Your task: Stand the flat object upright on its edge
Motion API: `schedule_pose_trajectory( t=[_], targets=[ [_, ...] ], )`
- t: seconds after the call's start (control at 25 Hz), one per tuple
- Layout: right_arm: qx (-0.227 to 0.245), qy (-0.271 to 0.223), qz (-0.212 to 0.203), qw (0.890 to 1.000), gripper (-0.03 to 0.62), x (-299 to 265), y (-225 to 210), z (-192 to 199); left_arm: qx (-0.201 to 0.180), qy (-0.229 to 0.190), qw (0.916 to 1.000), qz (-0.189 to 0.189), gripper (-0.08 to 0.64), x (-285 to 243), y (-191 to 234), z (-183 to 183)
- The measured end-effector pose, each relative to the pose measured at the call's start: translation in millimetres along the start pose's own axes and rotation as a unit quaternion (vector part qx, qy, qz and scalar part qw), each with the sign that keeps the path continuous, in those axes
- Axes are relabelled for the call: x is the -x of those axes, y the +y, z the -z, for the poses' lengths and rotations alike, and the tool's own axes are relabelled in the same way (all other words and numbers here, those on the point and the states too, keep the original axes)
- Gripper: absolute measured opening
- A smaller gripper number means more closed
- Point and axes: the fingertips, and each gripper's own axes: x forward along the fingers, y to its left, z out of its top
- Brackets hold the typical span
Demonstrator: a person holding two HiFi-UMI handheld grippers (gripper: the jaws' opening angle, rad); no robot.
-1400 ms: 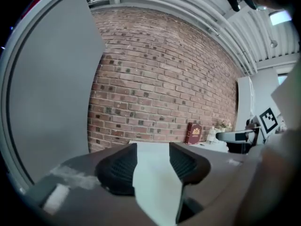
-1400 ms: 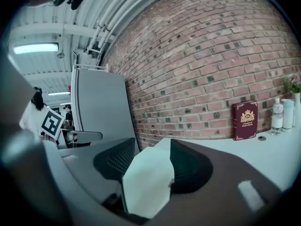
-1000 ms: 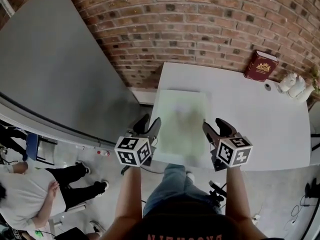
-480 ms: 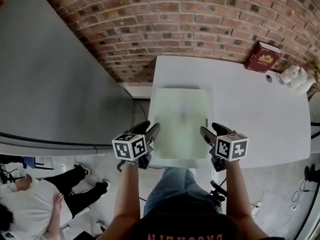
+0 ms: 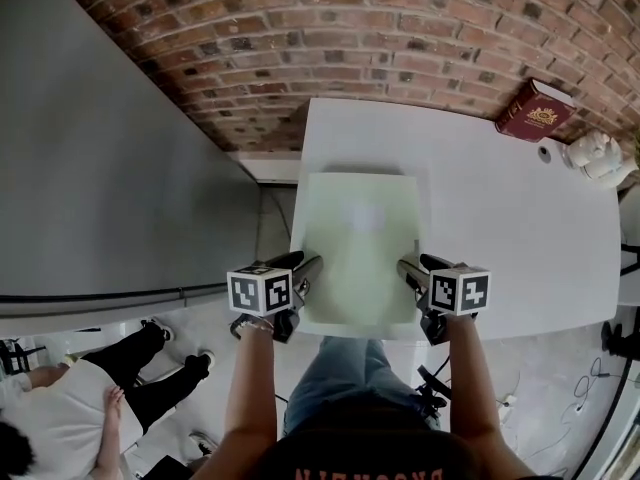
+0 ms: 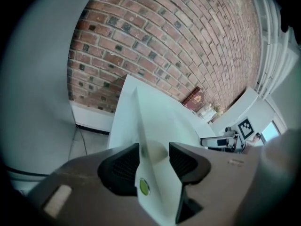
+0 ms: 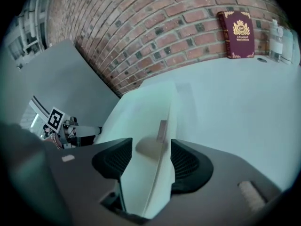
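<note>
At the far left a grey panel [image 5: 110, 168] is leaning away from the brick wall [image 5: 350, 48], and below it a seated person in black trousers [image 5: 150, 388] is showing at the picture's lower corner. Next, the left gripper [image 5: 305, 266], with its marker cube [image 5: 260, 291] facing the head camera, is holding the left edge of the pale green board [image 5: 358, 248] near its near corner. In the left gripper view the gripper [image 6: 154, 157] is standing fairly wide, and the board [image 6: 160, 121] is running slantwise through the gap with both pads pressing on it. The board is lying close to flat, broad face up, low over the near left part of the white table [image 5: 500, 218]. A band of shadow is showing along the board's far edge, and whether it is touching the tabletop cannot be told. It is not standing on its edge. The right gripper [image 5: 412, 268] is gripping the opposite edge, level with the left 1. In the right gripper view its jaws [image 7: 151, 157] have just been opening, with the board [image 7: 141, 117] filling the space between them and both pads lying against it. Beyond it the table [image 7: 225, 107] is stretching bare toward the wall. At the far right a dark red book [image 5: 535, 111] is leaning upright against the bricks, and just beside it a few white bottles [image 5: 598, 158] are lying at the table's corner.
</note>
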Motion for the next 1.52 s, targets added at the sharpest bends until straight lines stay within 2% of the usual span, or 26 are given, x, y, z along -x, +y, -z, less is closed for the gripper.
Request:
schedule_pose_trajectory(
  t=[0.16,0.28,0.48,0.64,0.8,1.0,1.16,1.52],
  targets=[
    [-0.016,0.018,-0.01,1.0,0.246,-8.2,-2.8,3.3,0.021,0.006,0.9996,0.019,0.206,-7.1,3.2,3.1],
    [-0.023,0.037,-0.02,0.999,0.261,-12.2,-4.5,3.2,0.03,0.013,0.9988,0.036,0.207,-9.5,4.8,3.5],
    [-0.033,0.084,-0.032,0.995,0.279,-18.8,-6.4,4.3,0.032,0.041,0.998,0.037,0.216,-14.7,7.2,5.5],
    [-0.039,0.097,-0.037,0.994,0.303,-24.3,-6.3,6.2,0.062,0.055,0.9951,0.055,0.237,-20.3,10.6,8.2],
    [-0.048,0.093,-0.042,0.994,0.318,-26.1,-4.5,5.4,0.097,0.045,0.9913,0.078,0.256,-22.4,12.0,8.4],
    [-0.052,0.094,-0.026,0.994,0.305,-23.1,-3.3,6.6,0.083,0.033,0.9946,0.053,0.255,-19.8,8.5,4.5],
    [-0.043,0.097,-0.017,0.994,0.299,-17.7,-1.0,9.5,0.083,0.042,0.9943,0.053,0.255,-16.5,4.3,7.8],
    [-0.014,0.068,-0.014,0.997,0.291,8.3,8.8,-8.4,0.071,0.007,0.9961,0.053,0.255,-0.6,-16.1,-7.6]
  ],
)
